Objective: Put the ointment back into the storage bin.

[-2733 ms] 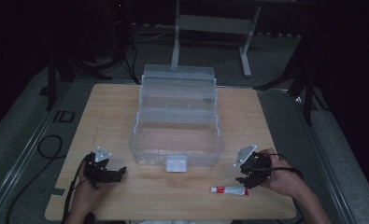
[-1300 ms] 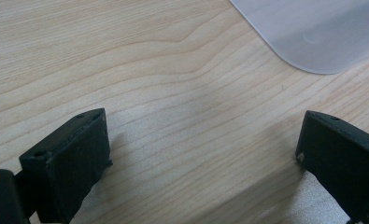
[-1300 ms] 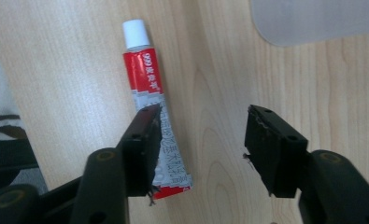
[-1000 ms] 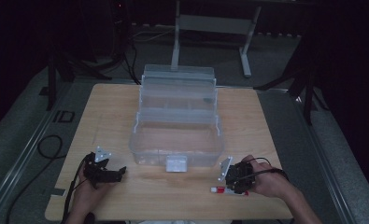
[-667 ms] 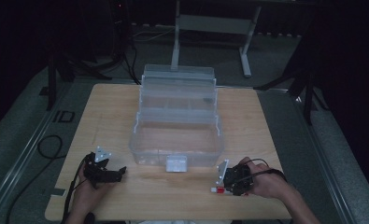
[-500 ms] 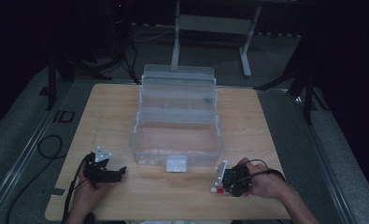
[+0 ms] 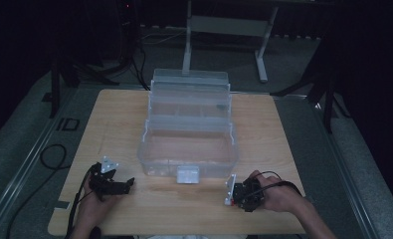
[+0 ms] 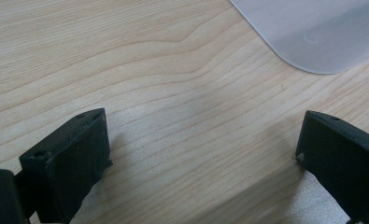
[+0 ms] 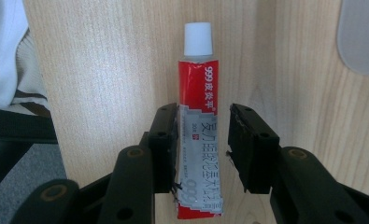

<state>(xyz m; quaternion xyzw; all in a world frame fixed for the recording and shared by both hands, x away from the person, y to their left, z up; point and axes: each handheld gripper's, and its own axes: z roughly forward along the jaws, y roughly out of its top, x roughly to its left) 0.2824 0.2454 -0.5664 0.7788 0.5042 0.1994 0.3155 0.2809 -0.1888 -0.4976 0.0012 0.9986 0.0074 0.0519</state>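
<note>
A red, white and silver tube (image 9: 198,140) with a white cap lies flat on the wooden table (image 7: 109,124) near its front edge, cap pointing away from my right gripper (image 9: 204,112). Its jaws reach around the tube's lower half and have just been closing. The left pad touches the tube's edge, while a strip of wood shows between the tube and the right pad. In the high view the right gripper (image 7: 241,194) sits at the front right, over the tube (image 7: 228,191). My left gripper (image 7: 127,185) rests at the front left, open (image 8: 201,126) over bare wood.
A clear plastic toolbox (image 7: 189,149) stands open in the middle of the table, its latch (image 7: 188,174) facing the front edge. One rounded corner of it (image 8: 313,32) lies ahead of the left gripper. The person's white sleeve (image 9: 4,56) hangs beyond the table edge.
The right hand has slid left from the table's right side to the tube and set its jaws around it. The left hand has stayed in place.
</note>
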